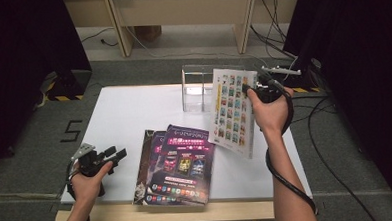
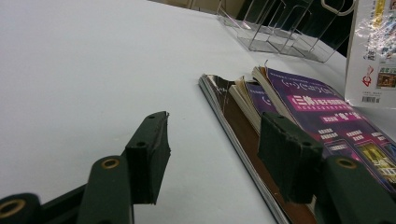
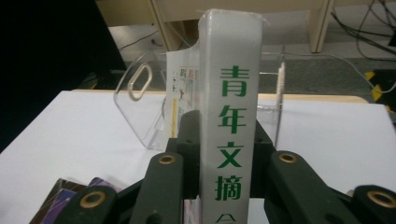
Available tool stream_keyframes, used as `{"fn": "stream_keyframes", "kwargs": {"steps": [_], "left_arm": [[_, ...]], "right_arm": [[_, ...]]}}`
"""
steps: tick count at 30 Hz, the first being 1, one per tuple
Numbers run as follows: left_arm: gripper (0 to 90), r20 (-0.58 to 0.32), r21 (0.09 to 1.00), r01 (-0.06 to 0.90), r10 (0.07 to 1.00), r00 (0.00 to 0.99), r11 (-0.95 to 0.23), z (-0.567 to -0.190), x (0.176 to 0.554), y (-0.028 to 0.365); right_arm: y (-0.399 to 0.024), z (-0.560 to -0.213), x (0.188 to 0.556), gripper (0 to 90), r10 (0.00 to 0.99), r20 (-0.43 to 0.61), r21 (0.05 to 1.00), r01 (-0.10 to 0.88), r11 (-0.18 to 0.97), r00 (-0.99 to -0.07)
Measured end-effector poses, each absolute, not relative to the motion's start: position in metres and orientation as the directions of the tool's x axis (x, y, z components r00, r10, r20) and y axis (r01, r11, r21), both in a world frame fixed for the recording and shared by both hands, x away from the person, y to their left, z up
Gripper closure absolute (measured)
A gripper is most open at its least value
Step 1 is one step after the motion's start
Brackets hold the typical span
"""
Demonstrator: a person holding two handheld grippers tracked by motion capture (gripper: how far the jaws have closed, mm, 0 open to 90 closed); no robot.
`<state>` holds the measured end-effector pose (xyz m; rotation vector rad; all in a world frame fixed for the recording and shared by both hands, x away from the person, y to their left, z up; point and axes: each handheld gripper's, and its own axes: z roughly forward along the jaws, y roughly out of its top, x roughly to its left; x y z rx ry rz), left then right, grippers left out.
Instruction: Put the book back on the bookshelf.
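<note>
We find the right gripper (image 1: 253,90) clamped on a white book (image 1: 232,111), spine squarely between its jaws, raised near the clear rack (image 1: 195,88). The left gripper (image 1: 117,155) rests released beside the stacked magazines (image 1: 179,166).

L forearm comes in from bottom left of the high view, hand wrapped round the left tool (image 1: 117,155), which sits low near the front-left corner, pointing right and a bit away from the person. Its jaws stand apart, nothing between the pads (image 2: 150,154); in the left gripper view both rise from the bottom edge, tilted slightly left. R forearm runs up from bottom right, wrist bent inward, hand raised well above the L one, cable looping down along the forearm. Right tool (image 1: 247,90) points left, held up in the air. In the right gripper view its jaws are clamped from both sides, pads pressing, partly open width.
</note>
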<state>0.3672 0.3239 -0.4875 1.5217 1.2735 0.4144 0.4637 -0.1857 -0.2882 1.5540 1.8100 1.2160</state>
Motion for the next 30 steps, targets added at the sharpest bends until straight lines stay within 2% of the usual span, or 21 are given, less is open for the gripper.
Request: {"fn": "stream_keyframes", "kwargs": {"steps": [13,30], "left_arm": [[42.2,-0.343,0.858,0.498,0.862,0.374,0.126,-0.489,0.368,0.324],[42.0,-0.347,0.857,0.499,0.859,0.377,0.128,-0.49,0.369,0.323]], "right_arm": [[-0.2,-0.283,0.473,74.1,0.974,0.156,0.849,0.527,-0.047,-0.165],[-0.196,-0.273,0.498,74.1,0.982,0.144,0.861,0.504,-0.063,-0.124]]}}
